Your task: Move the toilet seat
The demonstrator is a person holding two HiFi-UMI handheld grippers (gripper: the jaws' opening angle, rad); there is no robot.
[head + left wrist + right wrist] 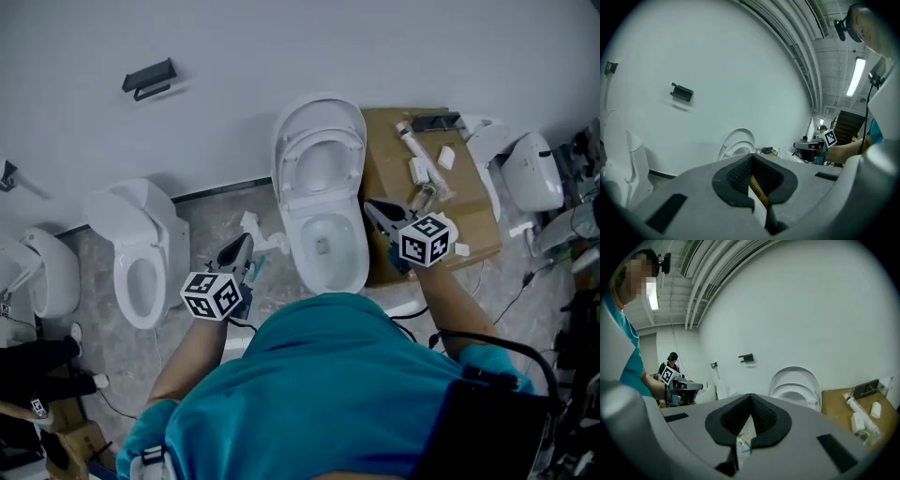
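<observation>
Fig.: toilet seat [292, 161] stands raised vs. lid [319, 112], long axis 12–6; I read it at 11 o'clock from R gripper [373, 208], the nearer, and 1 o'clock from L gripper [240, 242], both w/ jaws shut, empty.

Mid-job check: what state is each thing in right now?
Toilet seat: raised, resting against its lid.
Toilet lid: raised.
Left gripper: shut, empty.
Right gripper: shut, empty.
Neighbouring toilet's lid: raised.
</observation>
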